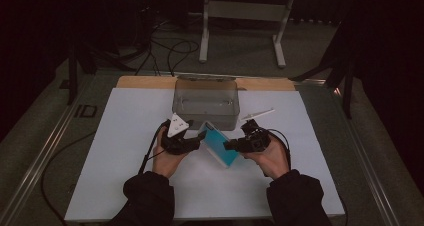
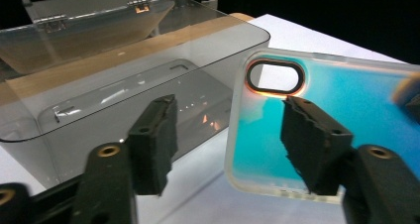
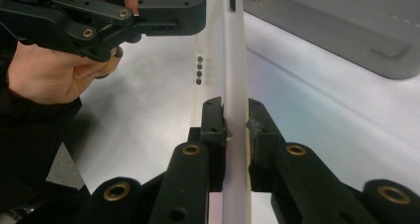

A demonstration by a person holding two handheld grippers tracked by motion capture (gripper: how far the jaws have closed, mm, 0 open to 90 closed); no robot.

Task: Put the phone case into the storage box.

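White table (image 1: pixel 125 151), clear box (image 1: pixel 205 103) open, empty

1. Clear plastic box (image 1: pixel 205 102) sits at the far middle of the white mat (image 1: pixel 125 151)
2. White stick (image 1: pixel 257 114) lies just right of it
3. White frame stand (image 1: pixel 245 16) on the floor beyond
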